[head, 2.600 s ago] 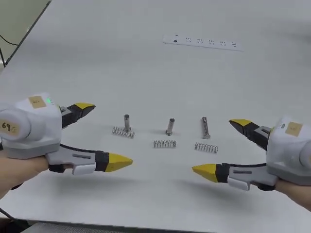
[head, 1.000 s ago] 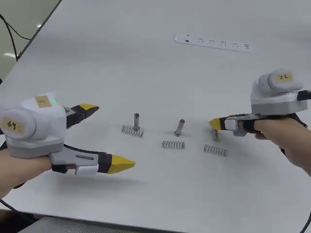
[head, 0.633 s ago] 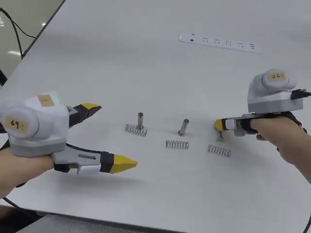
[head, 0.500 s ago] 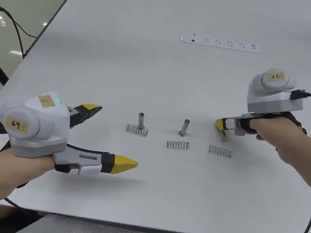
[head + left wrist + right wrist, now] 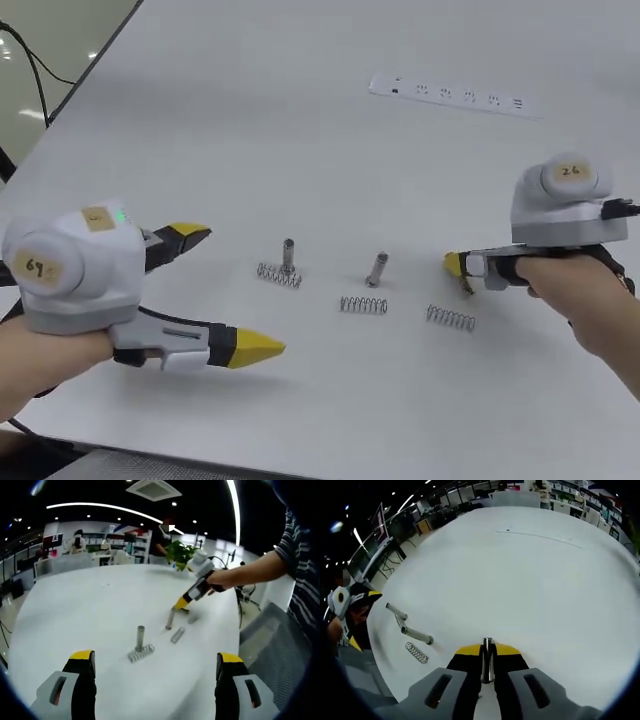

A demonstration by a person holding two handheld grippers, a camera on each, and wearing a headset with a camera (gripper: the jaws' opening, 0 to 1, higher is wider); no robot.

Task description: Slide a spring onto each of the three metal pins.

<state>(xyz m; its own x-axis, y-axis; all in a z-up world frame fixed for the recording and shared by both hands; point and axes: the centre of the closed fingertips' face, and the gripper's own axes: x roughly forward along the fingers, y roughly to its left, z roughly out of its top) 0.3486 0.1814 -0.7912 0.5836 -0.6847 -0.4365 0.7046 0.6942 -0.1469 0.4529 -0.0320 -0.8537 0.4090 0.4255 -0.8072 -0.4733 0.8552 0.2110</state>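
Observation:
Two metal pins stand on the white table, a left pin (image 5: 288,253) and a middle pin (image 5: 378,267). A spring lies by each: the left spring (image 5: 279,275) touches its pin's foot, and the middle spring (image 5: 363,305) lies just in front. A third spring (image 5: 450,319) lies at the right. My right gripper (image 5: 455,265) is shut on the third pin (image 5: 487,661), which lies lengthwise between its jaws, above the third spring. My left gripper (image 5: 227,290) hovers open to the left of the left pin (image 5: 140,637), holding nothing.
A white power strip (image 5: 455,97) lies at the far side of the table (image 5: 300,150). The table's front edge runs close below my left gripper. A person's hand and sleeve hold the right gripper (image 5: 182,602) beyond the pins.
My right gripper, open at first, has swung in, turned on its side and shut on the right-hand pin. The left gripper has stayed open in place. The camera has shifted slightly.

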